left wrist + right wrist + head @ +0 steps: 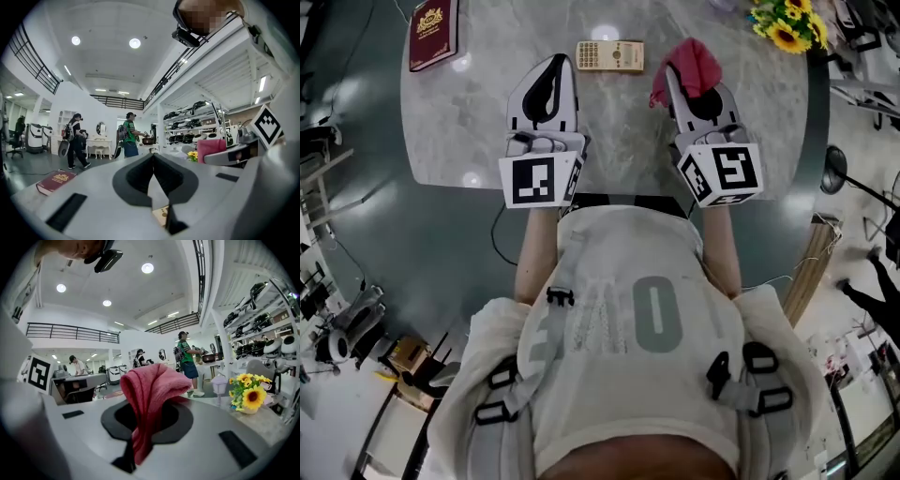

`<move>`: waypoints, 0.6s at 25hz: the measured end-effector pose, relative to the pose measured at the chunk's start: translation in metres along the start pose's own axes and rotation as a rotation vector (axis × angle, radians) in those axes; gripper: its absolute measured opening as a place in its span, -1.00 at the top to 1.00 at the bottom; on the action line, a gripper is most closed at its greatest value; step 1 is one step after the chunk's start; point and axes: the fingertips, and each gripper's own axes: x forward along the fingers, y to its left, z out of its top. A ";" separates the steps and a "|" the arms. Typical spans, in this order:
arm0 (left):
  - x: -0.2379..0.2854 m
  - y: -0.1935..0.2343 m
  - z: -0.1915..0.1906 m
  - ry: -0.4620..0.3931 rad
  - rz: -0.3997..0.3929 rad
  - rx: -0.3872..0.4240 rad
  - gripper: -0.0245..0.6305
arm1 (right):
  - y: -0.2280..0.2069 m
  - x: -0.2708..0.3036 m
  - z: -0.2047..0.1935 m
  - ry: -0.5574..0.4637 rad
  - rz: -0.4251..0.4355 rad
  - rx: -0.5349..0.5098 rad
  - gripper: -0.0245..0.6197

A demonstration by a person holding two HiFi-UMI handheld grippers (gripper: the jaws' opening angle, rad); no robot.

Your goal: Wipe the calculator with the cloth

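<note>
A tan calculator (610,55) lies flat on the marble table (609,131), far side, between my two grippers. My left gripper (560,64) is shut and empty, its tips just left of the calculator; in the left gripper view a corner of the calculator (161,214) shows beneath the closed jaws. My right gripper (669,71) is shut on a pink-red cloth (692,66), which bunches above the tips to the right of the calculator. The right gripper view shows the cloth (151,394) folded and pinched between the jaws, hanging down through them.
A dark red book (432,33) lies at the table's far left corner. A pot of yellow sunflowers (789,25) stands at the far right, next to a small pale lamp (218,384). People stand in the hall beyond the table.
</note>
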 end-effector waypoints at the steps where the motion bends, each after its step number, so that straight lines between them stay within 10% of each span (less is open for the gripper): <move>1: -0.001 0.005 0.002 -0.011 -0.005 -0.004 0.86 | 0.003 0.000 0.000 -0.008 -0.017 0.015 0.75; 15: -0.024 0.042 -0.001 -0.021 0.030 -0.052 0.86 | 0.034 0.002 0.010 -0.034 -0.039 0.007 0.75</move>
